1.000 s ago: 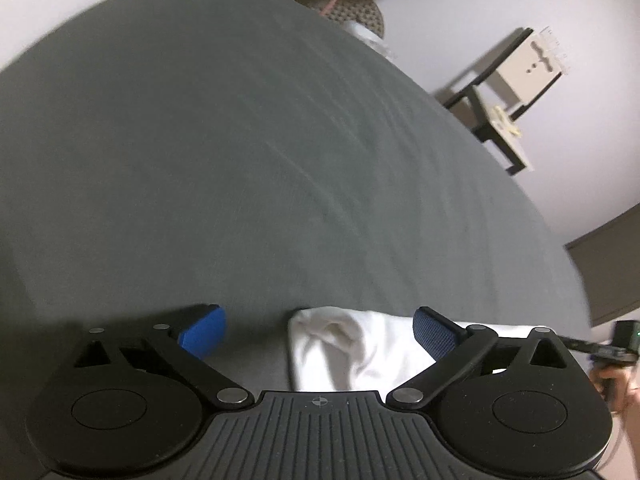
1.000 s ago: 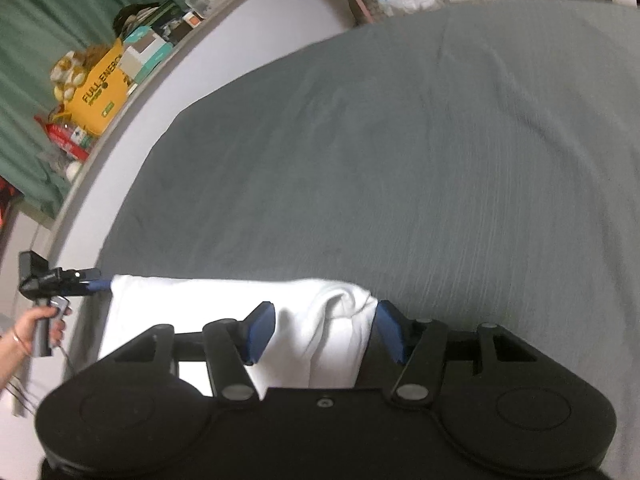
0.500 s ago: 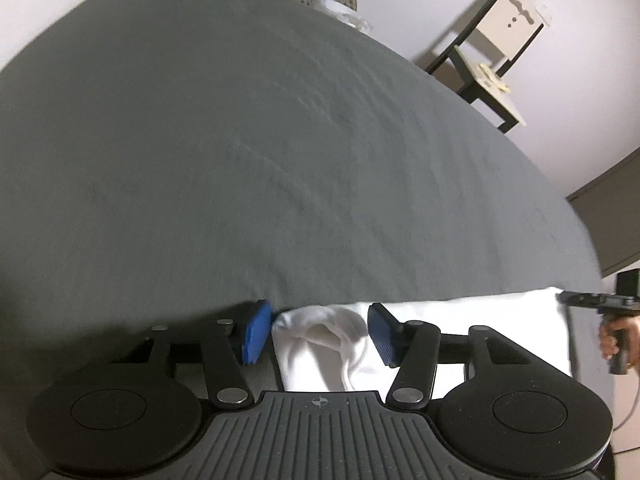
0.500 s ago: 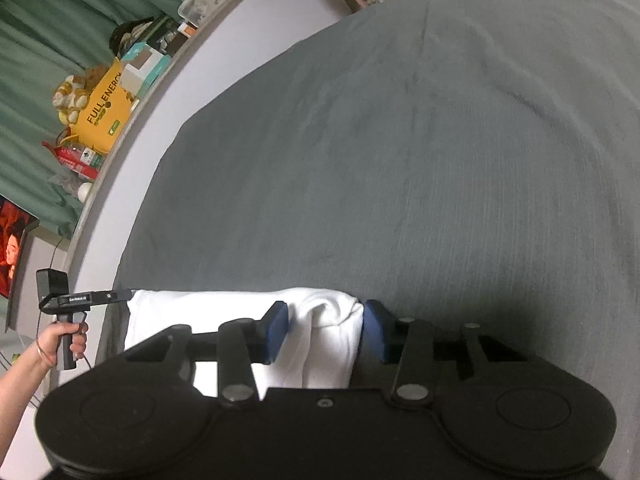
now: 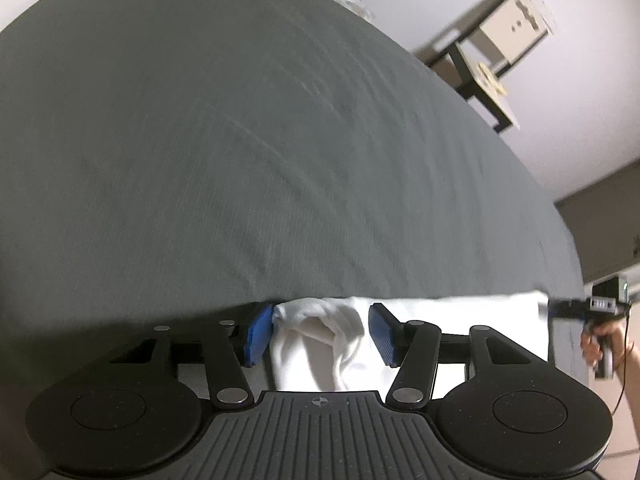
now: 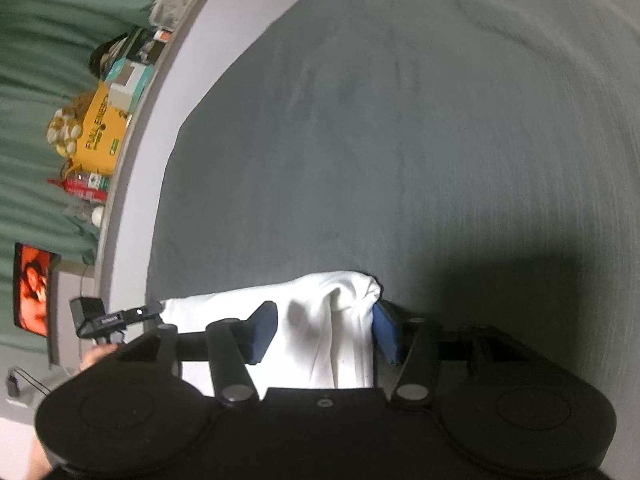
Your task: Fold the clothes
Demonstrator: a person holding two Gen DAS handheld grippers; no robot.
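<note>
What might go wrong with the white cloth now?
1. The right gripper is opening with a bunched corner of the white cloth between its pads, so that corner may slip out.
2. The left gripper has only a small, crumpled corner between its pads, so a pull might free it.
3. If one corner drops onto the grey bed sheet, the fold would likely come out crooked.

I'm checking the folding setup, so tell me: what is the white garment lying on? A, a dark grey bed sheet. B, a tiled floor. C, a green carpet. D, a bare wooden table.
A: the white garment lies at the near edge of a dark grey sheet that fills most of both wrist views, with one end between the left gripper fingers and the other between those of the right gripper.
</note>
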